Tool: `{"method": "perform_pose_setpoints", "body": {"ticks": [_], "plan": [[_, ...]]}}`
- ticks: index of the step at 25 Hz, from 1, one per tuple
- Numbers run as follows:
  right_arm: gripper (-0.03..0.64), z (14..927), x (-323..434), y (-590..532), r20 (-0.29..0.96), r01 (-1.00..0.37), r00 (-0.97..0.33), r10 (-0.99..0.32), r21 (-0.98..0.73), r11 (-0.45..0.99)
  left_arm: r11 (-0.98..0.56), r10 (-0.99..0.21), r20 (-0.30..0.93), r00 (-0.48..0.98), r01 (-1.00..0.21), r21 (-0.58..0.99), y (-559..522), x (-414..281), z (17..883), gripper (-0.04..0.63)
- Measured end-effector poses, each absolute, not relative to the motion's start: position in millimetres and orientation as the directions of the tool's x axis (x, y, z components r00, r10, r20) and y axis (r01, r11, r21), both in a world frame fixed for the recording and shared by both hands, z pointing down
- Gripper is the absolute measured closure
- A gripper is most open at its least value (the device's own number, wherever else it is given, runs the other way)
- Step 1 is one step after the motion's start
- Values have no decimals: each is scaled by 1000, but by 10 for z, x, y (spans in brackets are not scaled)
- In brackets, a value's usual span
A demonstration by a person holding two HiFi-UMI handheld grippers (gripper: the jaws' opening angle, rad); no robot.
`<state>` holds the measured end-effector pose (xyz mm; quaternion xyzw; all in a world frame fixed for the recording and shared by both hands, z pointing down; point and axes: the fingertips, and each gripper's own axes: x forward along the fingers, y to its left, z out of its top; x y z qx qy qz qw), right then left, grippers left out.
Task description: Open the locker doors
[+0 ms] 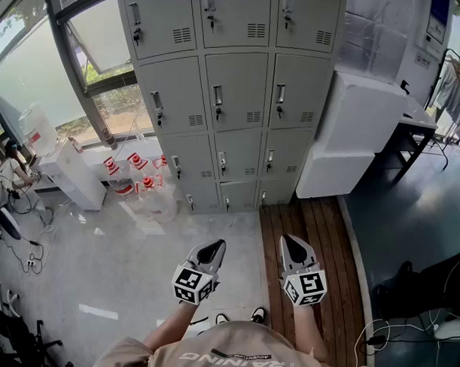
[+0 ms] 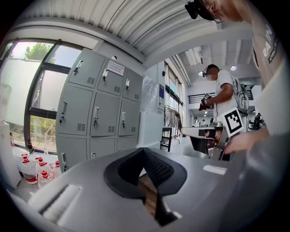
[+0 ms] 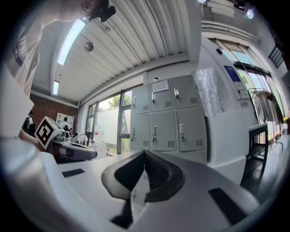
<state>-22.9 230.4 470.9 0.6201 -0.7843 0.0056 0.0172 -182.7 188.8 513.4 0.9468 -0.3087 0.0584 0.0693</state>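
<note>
Lockers (image 1: pixel 238 88) far ahead, all shut; my left claw (image 1: pixel 212 251) and right claw (image 1: pixel 295 247) are pinched empty, so I'd approach, then spread at a handle (image 1: pixel 217 97).

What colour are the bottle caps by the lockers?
Red caps, clearest in the head view.

Twelve grey metal locker doors (image 1: pixel 237 88) stand at twelve o'clock, three columns by four rows, at least four clear plastic bottles with red caps (image 1: pixel 136 161) cluster at ten o'clock, and two grippers, the left gripper (image 1: pixel 212 249) and the right gripper (image 1: pixel 294 243), show at six o'clock.
</note>
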Motion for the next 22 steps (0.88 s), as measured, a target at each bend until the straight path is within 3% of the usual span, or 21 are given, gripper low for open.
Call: {"method": "perform_pose_setpoints", "body": {"ticks": [22], "plan": [[607,4794,69,1960,14,-963,-267,-964,27,268,-757,-628,177,758,-648,89,1633,-1667,5146,588]]}}
